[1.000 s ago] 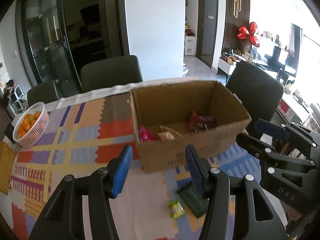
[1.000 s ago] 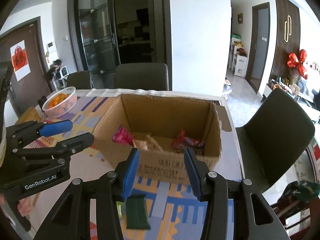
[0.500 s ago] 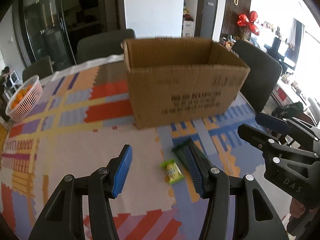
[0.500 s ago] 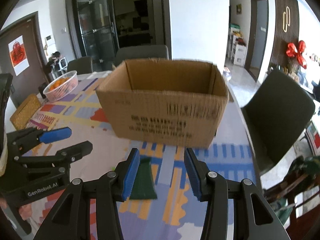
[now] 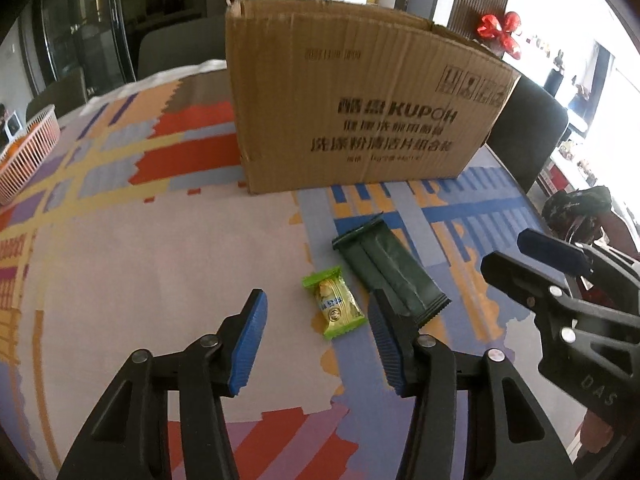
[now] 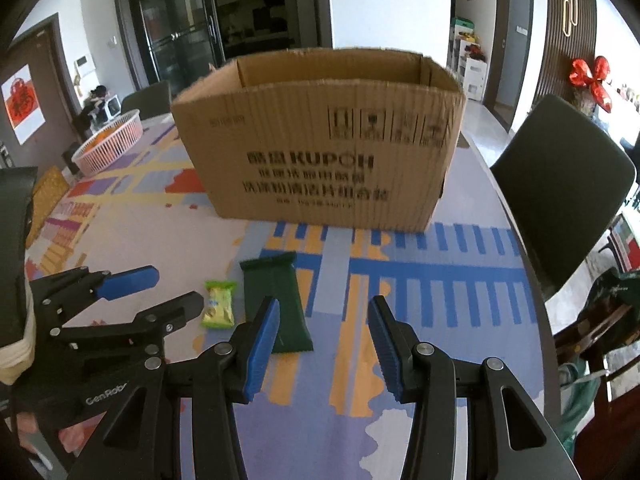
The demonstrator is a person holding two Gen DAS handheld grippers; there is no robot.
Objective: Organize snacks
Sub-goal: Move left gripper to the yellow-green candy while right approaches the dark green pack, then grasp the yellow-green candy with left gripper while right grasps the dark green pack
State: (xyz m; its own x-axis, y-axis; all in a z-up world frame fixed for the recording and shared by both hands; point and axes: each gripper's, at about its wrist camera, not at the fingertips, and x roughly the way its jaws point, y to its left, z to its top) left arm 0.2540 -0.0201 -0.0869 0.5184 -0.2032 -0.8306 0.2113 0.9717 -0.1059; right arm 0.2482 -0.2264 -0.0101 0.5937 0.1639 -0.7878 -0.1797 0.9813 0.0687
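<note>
A small green-and-yellow snack packet [image 5: 335, 307] lies on the patterned tablecloth, with a long dark green snack pack [image 5: 390, 271] beside it on the right. My left gripper [image 5: 318, 336] is open and empty, low over the table, with the green packet between its fingers just ahead. My right gripper [image 6: 323, 340] is open and empty; the dark green pack [image 6: 277, 299] lies ahead of its left finger and the green packet [image 6: 219, 304] further left. A brown cardboard box [image 5: 360, 108] stands behind the snacks; it also shows in the right wrist view [image 6: 320, 140].
A pink basket of oranges [image 6: 110, 146] stands at the far left of the table. Dark chairs [image 6: 560, 184] stand around the table, one close to its right edge. The left gripper shows in the right wrist view [image 6: 132, 292].
Both grippers have dropped from above the box to near the table surface and moved toward the two snacks. The box's inside is no longer visible.
</note>
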